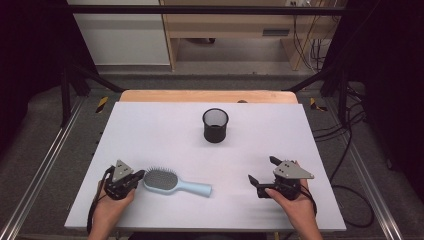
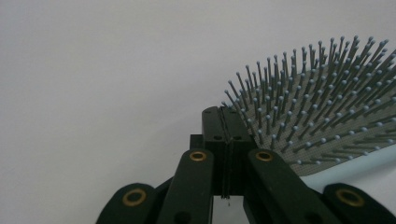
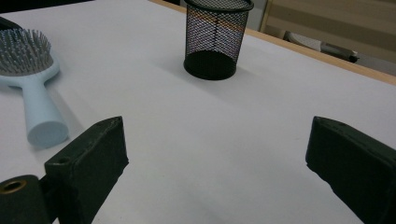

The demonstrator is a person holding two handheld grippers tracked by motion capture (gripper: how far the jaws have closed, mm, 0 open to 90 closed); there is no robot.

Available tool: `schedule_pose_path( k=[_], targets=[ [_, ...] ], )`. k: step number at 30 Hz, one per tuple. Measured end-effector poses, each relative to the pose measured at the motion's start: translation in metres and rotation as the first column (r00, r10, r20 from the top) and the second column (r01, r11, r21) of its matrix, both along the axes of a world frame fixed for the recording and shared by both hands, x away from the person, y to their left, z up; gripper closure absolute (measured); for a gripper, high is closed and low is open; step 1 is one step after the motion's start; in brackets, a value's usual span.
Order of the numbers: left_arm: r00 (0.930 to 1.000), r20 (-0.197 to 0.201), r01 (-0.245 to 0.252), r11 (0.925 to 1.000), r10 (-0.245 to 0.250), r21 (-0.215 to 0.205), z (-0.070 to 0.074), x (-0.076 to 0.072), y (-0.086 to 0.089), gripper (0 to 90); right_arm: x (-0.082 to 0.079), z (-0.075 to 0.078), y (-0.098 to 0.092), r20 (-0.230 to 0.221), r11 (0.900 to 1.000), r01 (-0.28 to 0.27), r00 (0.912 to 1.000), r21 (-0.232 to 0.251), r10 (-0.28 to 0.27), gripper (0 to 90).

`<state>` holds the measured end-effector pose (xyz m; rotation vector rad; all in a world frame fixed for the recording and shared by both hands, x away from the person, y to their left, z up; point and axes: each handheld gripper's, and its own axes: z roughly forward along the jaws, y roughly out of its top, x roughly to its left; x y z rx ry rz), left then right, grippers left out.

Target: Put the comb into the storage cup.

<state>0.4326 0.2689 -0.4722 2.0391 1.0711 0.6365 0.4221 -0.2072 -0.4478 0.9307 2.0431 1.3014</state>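
Here the hairbrush (image 1: pixel 172 182) lies flat, handle pointing right.

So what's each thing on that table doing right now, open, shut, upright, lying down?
Left gripper: jaws shut, empty, tips at the hairbrush's head.
Right gripper: jaws wide open, empty.
Hairbrush: lying flat, bristles up.
Mesh cup: upright, looks empty.

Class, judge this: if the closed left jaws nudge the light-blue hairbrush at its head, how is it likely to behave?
The hairbrush probably slides or pivots rather than rolls: it lies flat, bristles up. It looks rigid, so head and handle should likely move together. The left gripper, jaws shut, sits at the head's edge, so an off-centre push may swing the handle round.
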Motion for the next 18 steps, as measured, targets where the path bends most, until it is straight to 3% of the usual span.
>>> schedule_pose_path(
  k=[2, 9, 18],
  targets=[
    [0.9999, 0.012, 0.005, 0.9998, -0.005, 0.018, -0.001, -0.001, -0.011, 90.0, 0.000, 0.000, 0.000, -0.004, 1.000, 0.001, 1.0000, 0.001, -0.001, 5.6],
    [0.9999, 0.015, 0.009, 1.0000, -0.009, -0.001, -0.002, 0.000, -0.034, 90.0, 0.000, -0.001, 0.003, -0.033, 1.000, -0.014, 0.9994, -0.014, 0.014, 6.9],
    [0.9970, 0.012, 0.076, 0.9970, -0.076, 0.018, -0.001, 0.001, -0.066, 90.0, 0.001, 0.001, 0.010, -0.101, 0.998, -0.043, 0.9942, -0.042, 0.039, 10.3]
  ],
)
